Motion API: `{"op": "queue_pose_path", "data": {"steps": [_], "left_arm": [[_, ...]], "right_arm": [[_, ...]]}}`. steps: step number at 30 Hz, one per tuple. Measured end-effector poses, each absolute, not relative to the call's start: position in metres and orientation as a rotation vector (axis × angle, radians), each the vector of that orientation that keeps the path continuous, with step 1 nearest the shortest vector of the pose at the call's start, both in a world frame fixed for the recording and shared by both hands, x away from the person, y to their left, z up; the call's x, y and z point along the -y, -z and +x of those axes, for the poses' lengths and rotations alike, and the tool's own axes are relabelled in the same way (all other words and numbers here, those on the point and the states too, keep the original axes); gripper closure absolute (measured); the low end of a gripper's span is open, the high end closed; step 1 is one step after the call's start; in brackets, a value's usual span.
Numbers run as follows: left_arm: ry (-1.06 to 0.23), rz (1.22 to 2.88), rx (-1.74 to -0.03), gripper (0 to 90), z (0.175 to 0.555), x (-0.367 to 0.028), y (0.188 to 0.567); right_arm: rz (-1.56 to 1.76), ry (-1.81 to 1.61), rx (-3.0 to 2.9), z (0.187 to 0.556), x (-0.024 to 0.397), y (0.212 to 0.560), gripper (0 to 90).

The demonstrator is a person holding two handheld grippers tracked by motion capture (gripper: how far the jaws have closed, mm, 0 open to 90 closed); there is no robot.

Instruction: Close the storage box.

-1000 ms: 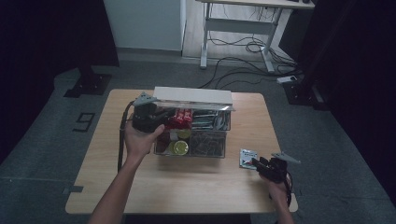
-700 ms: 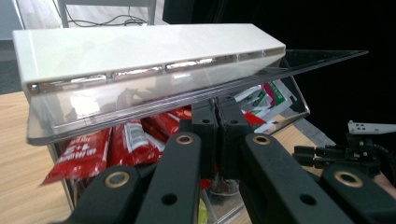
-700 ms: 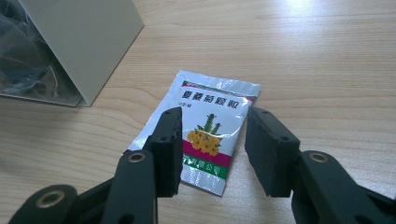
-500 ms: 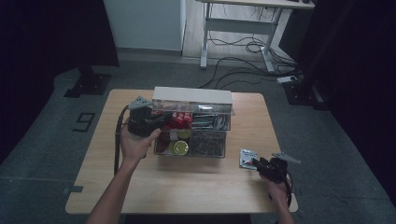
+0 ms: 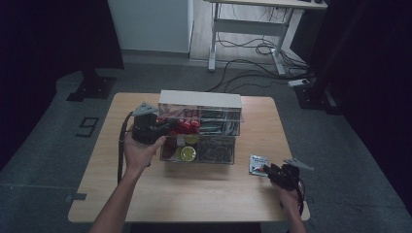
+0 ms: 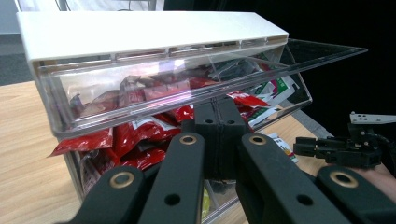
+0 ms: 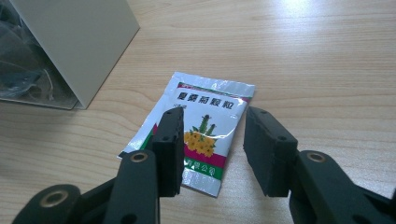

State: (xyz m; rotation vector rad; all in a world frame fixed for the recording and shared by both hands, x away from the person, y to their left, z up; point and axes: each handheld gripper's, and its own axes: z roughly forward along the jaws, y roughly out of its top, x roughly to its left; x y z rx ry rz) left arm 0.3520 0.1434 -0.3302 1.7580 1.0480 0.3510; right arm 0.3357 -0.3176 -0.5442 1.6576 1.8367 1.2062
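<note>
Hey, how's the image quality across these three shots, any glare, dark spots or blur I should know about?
High view: dim, with near-black surroundings around the lit table. Left gripper view: the clear flap of the organizer bin carries pinkish glare, and the near jaws look soft. Right gripper view: bright and even, with shine on the foil sachet, its print sharp.

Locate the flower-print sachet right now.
The sachet lies flat on the table in the high view, right of the clear organizer and just ahead of the right tongs, whose open jaws frame it.
</note>
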Motion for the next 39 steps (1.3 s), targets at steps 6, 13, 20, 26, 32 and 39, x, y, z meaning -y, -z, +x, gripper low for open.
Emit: {"op": "queue_pose_path", "data": {"steps": [6, 13, 20, 26, 32, 39], "left_arm": [[-0.351, 1.761, -1.047, 89.6, 0.35, -0.146, 0.331], [-0.344, 1.769, -1.05, 89.5, 0.346, -0.148, 0.335], [-0.334, 1.772, -1.058, 89.4, 0.346, -0.15, 0.34], [-0.323, 1.779, -1.063, 89.2, 0.346, -0.15, 0.346], [-0.317, 1.786, -1.068, 89.1, 0.346, -0.15, 0.35], [-0.315, 1.787, -1.069, 88.9, 0.346, -0.15, 0.353]], "right_arm": [[1.652, -1.203, -1.833, 0.335, 0.318, 0.544, 58.3], [1.655, -1.202, -1.832, 0.335, 0.318, 0.544, 58.5], [1.653, -1.201, -1.832, 0.335, 0.317, 0.545, 58.8], [1.658, -1.198, -1.834, 0.335, 0.317, 0.546, 58.8], [1.661, -1.199, -1.833, 0.335, 0.317, 0.546, 58.8], [1.661, -1.2, -1.833, 0.336, 0.317, 0.546, 58.8]]}}
